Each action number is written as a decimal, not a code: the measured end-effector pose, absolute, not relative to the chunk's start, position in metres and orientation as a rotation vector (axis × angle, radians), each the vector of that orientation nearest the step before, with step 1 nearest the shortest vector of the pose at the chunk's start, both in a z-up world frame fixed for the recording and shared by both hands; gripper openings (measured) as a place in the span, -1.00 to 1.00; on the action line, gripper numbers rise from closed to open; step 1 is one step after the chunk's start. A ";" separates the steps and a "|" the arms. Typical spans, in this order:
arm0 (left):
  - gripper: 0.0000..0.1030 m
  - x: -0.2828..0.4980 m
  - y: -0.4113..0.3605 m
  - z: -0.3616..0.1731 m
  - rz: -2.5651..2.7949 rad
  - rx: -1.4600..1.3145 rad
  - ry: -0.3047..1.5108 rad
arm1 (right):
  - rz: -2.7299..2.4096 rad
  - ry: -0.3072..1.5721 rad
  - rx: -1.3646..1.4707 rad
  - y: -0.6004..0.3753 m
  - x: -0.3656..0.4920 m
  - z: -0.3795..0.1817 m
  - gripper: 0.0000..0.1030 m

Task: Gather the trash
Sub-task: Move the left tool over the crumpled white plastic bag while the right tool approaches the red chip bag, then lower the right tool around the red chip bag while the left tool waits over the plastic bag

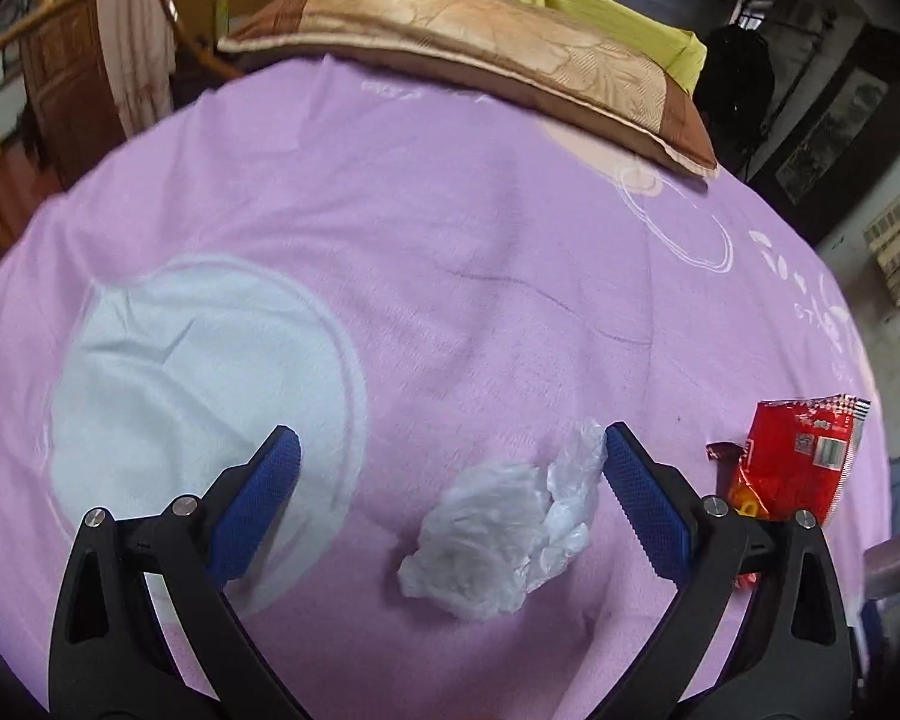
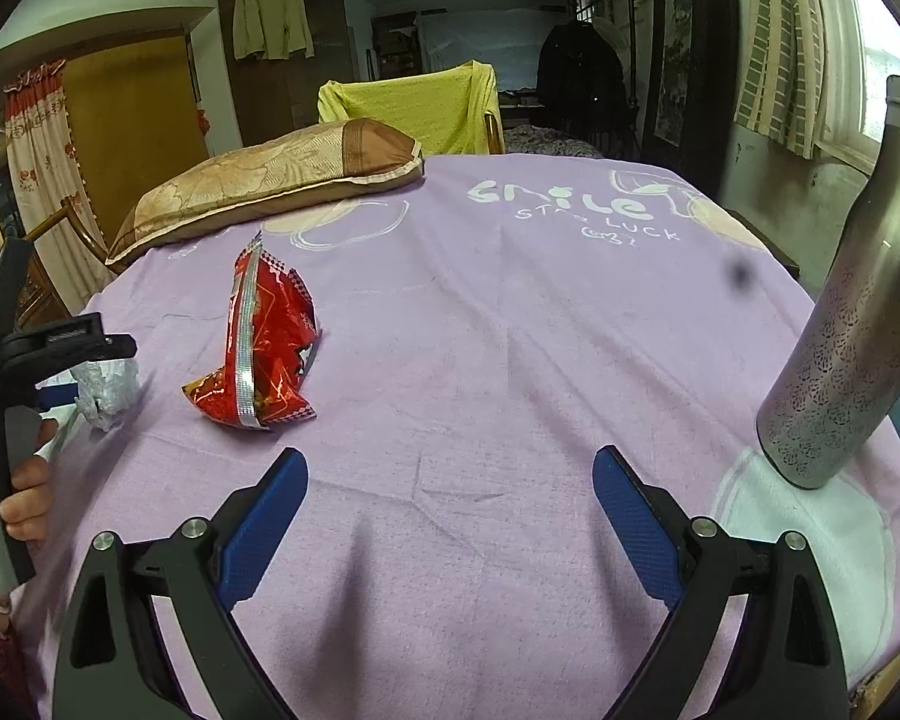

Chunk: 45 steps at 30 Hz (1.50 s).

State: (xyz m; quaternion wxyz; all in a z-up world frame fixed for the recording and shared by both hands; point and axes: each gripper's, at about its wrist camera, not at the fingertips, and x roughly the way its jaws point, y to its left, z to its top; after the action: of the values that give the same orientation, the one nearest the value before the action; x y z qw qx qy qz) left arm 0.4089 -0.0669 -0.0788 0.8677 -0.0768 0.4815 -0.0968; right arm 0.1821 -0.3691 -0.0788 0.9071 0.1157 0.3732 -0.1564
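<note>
A crumpled clear plastic bag [image 1: 498, 534] lies on the purple bedsheet [image 1: 420, 240] between the open fingers of my left gripper [image 1: 450, 444], nearer the right finger. A red snack wrapper [image 1: 798, 456] lies just right of that gripper. In the right wrist view the red wrapper [image 2: 267, 348] lies ahead and left of my open, empty right gripper [image 2: 447, 462]. The plastic bag [image 2: 105, 390] shows at the far left, beside the left gripper's black frame [image 2: 48, 348].
A brown-and-gold pillow [image 2: 270, 180] lies at the bed's far end, with a yellow-draped chair [image 2: 414, 108] behind. A tall metal flask [image 2: 852, 312] stands on the sheet at the right. The bed's edge falls away on the right [image 1: 870, 360].
</note>
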 end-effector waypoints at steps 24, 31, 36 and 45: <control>0.89 0.397 -0.051 -0.100 -0.030 0.061 0.969 | -0.252 0.838 0.210 -0.353 0.193 -0.092 0.84; 0.89 0.396 -0.053 -0.100 -0.008 0.064 0.957 | -0.215 0.852 0.203 -0.347 0.194 -0.094 0.84; 0.89 0.394 -0.052 -0.101 -0.010 0.062 0.954 | -0.205 0.826 0.211 -0.346 0.188 -0.091 0.86; 0.89 0.393 -0.052 -0.100 -0.007 0.062 0.952 | -0.181 0.723 0.279 -0.338 0.243 -0.044 0.89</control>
State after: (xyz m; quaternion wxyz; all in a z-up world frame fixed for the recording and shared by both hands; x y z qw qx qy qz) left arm 0.3933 -0.0518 -0.1003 0.8883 0.0297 0.4582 -0.0033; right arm 0.2427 -0.3378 -0.0440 0.9218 0.1361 0.3521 -0.0882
